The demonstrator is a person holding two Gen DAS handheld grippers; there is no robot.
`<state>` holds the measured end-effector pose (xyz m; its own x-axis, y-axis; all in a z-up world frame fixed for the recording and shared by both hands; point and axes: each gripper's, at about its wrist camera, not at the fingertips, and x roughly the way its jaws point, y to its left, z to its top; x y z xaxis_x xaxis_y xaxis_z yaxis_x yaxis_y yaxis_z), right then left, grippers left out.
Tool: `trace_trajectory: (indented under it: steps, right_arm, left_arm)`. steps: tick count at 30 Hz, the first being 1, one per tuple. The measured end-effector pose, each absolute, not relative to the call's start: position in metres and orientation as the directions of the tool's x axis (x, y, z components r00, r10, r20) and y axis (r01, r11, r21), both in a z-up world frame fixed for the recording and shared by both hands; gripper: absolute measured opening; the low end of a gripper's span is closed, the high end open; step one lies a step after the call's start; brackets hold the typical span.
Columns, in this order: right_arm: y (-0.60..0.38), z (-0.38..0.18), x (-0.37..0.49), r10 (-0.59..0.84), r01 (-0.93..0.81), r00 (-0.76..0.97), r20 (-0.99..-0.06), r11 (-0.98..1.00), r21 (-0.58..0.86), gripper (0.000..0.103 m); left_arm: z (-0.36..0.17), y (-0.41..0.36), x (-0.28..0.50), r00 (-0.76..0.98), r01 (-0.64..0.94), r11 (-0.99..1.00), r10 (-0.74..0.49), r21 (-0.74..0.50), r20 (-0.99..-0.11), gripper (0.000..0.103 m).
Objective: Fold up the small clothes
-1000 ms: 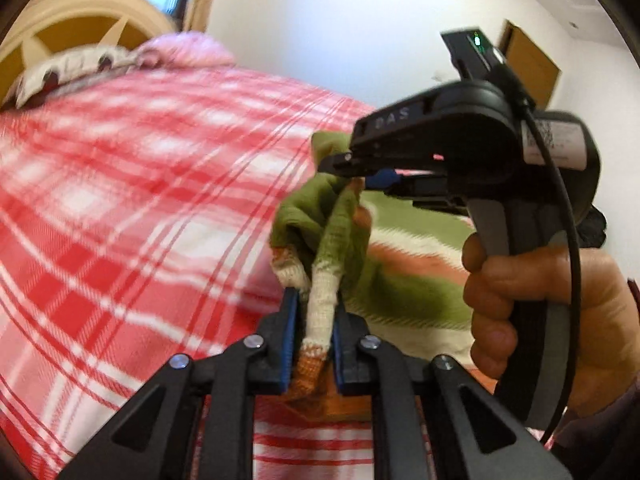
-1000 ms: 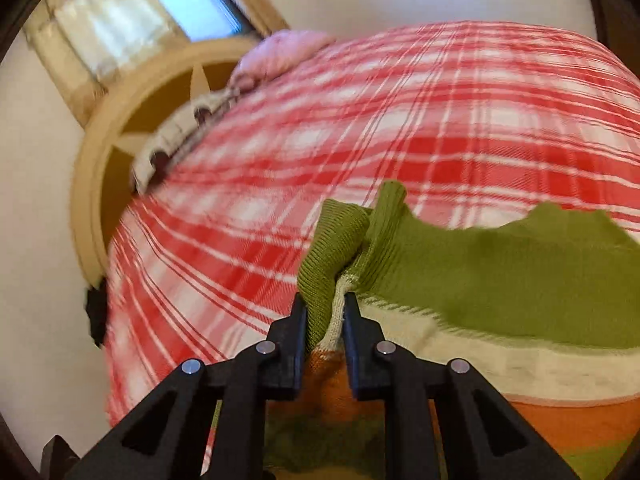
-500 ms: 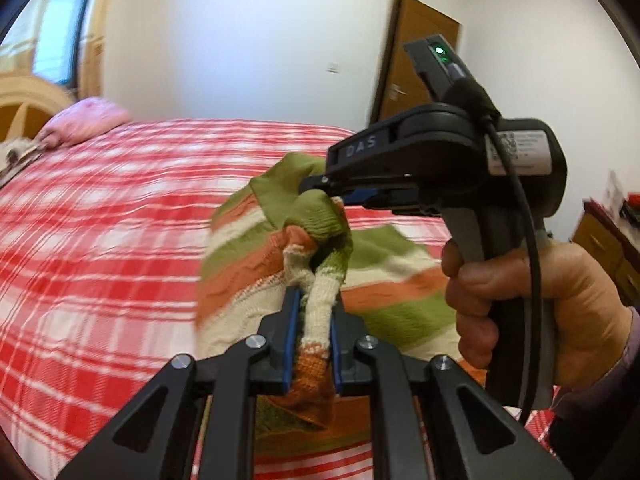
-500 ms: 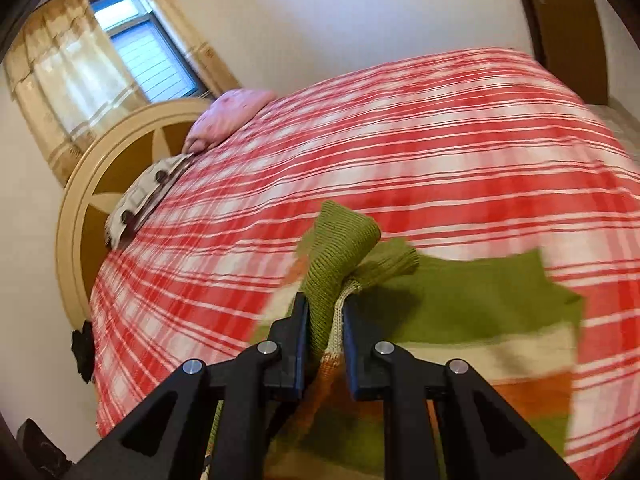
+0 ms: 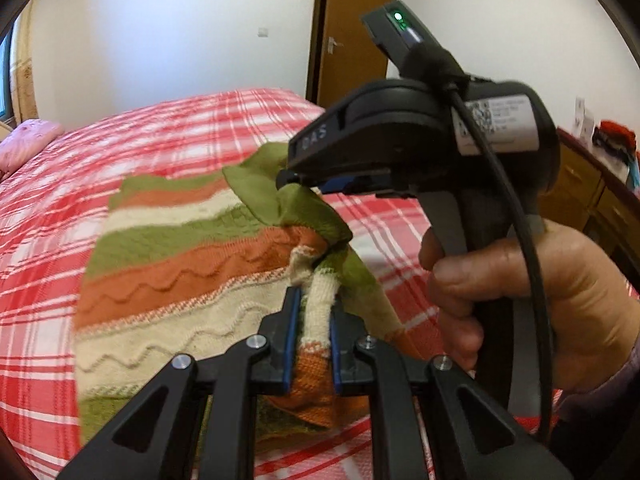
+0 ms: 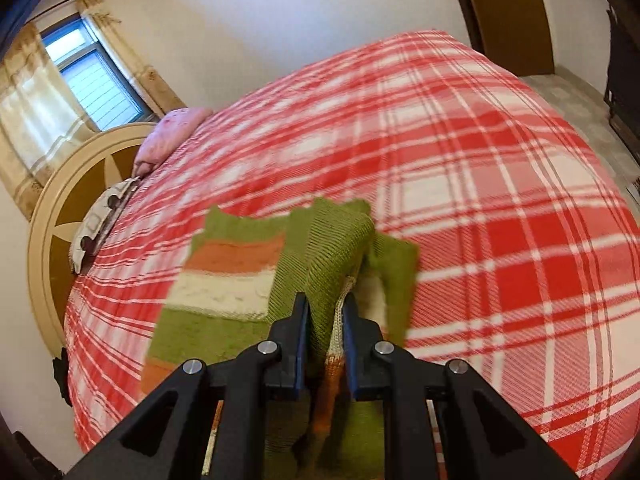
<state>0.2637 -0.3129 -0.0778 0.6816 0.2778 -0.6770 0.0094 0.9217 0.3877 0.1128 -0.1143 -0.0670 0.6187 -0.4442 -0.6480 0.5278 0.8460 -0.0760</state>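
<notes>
**Striped knit sweater held up over the bed by both grippers**

The striped knit sweater is hanging above the red plaid bedspread, pinched at two bunched spots. Nearest the left camera, the left gripper is clamping a cream and orange fold between its blue pads. Beyond it the right gripper, gripped in the person's right hand, is biting a green edge; its own camera is showing the fingers closed on green and cream knit. The knit is looking soft, light and stretchy, so it is likely sagging between the holds; edges or corners are the better places to take it. The far hem is blurred, possibly brushing the bedspread. Farther off are a pink pillow, a round headboard and a wooden door.
</notes>
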Motion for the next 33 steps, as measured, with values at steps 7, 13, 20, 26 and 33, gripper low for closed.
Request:
trace_trajectory:
  steps: [7, 13, 20, 26, 33]
  right_arm:
    - [-0.323, -0.101, 0.266, 0.273, 0.031, 0.673, -0.688, 0.918, 0.394, 0.015]
    - [-0.330, -0.111, 0.264, 0.282, 0.052, 0.681, -0.676, 0.902, 0.430, 0.015]
    - [-0.323, -0.110, 0.266, 0.239, 0.064, 0.682, -0.691, 0.922, 0.383, 0.015]
    - [-0.325, -0.117, 0.263, 0.235, 0.066, 0.711, -0.663, 0.916, 0.396, 0.016]
    - [-0.337, -0.092, 0.231, 0.115, 0.152, 0.709, -0.696, 0.939, 0.309, 0.050]
  left_arm:
    - [-0.081, -0.112, 0.114, 0.609, 0.542, 0.839, -0.435, -0.051, -0.663, 0.014]
    - [-0.085, -0.110, 0.123, 0.600, 0.540, 0.841, -0.421, -0.045, -0.680, 0.014]
    - [-0.091, -0.110, 0.132, 0.597, 0.529, 0.848, -0.399, -0.032, -0.696, 0.014]
    - [-0.097, -0.113, 0.135, 0.603, 0.527, 0.850, -0.380, -0.007, -0.702, 0.014]
    - [-0.084, -0.090, 0.123, 0.562, 0.582, 0.812, -0.367, 0.039, -0.742, 0.065]
